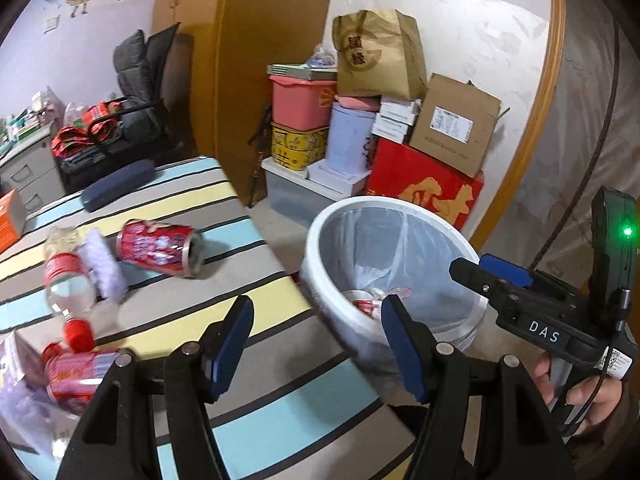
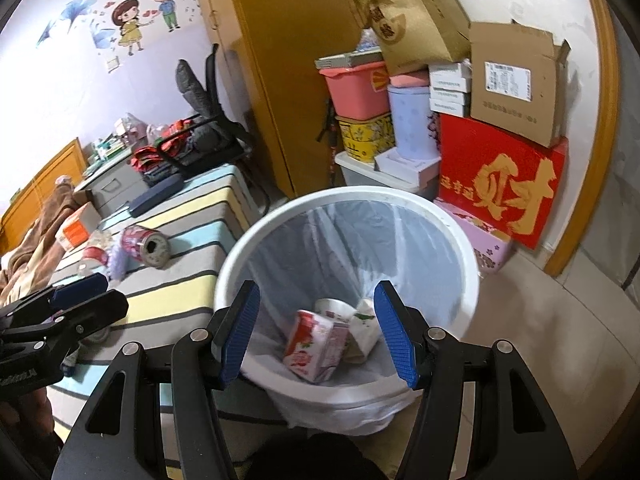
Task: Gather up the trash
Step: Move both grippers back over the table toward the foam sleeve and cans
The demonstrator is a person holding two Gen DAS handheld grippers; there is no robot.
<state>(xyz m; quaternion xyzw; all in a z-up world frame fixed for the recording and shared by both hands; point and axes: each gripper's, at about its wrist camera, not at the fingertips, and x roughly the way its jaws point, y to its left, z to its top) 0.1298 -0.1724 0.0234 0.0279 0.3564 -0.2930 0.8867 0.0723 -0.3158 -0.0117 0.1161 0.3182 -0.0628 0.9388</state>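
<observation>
My right tool [image 2: 316, 330] hung with jaws apart, empty, over the round white bin [image 2: 460, 240], a crumpled red-and-white carton [image 2: 316, 346] lying inside. My left tool [image 1: 318, 346] gaped empty above the striped worktop [image 1: 276, 360], near a dented red can [image 1: 160, 246].

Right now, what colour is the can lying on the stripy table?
Red, with pale markings; the can shows best in the left wrist view.

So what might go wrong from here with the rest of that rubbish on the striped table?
The red can lies on its side with nothing beside it on the table-edge side, so a nudge could roll it to the floor. The clear bottle also lies flat, touching a purple wrapper, so a grab may catch both or slip. The white bin stands below the table edge; a piece let go too early could miss it. Both grippers, left and right, have empty, open jaws.
</observation>
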